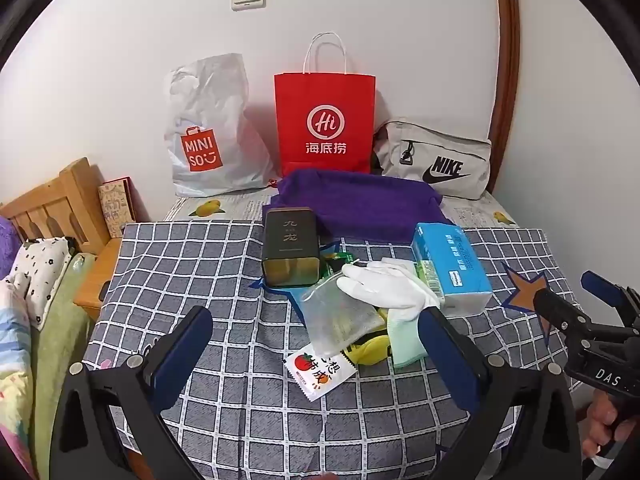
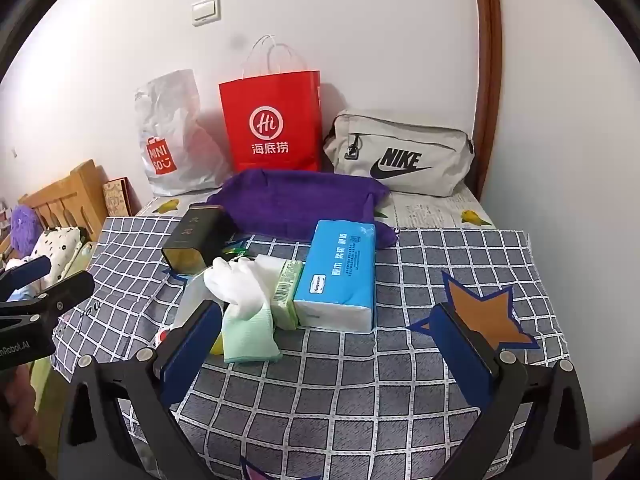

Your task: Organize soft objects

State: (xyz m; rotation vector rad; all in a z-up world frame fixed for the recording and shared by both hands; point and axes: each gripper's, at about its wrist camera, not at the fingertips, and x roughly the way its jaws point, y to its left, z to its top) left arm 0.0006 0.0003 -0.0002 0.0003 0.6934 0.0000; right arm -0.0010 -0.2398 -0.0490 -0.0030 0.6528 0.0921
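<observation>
The soft things sit in one heap on the checked worktop [image 1: 200, 280], and the white glove [image 1: 384, 284] tops that heap, so every place here is told from it. Its fingers point toward the dark tin [image 1: 290, 254] on one side, and its mint-green cuff [image 1: 404, 340] runs back toward the cameras, so the long axis lies slantwise, roughly along the approach. The blue tissue pack [image 2: 340, 276] lies just beside the glove on the other side, the mesh pouch [image 1: 340, 320] partly under it.

The left hand-held gripper [image 1: 316, 344] is spread wide and holds nothing; the cuff lies just ahead, almost at its inner finger. The right hand-held gripper [image 2: 332, 340], equally wide and empty, has the cuff beside its left finger. Probably either could take it; the left seems better centred.
</observation>
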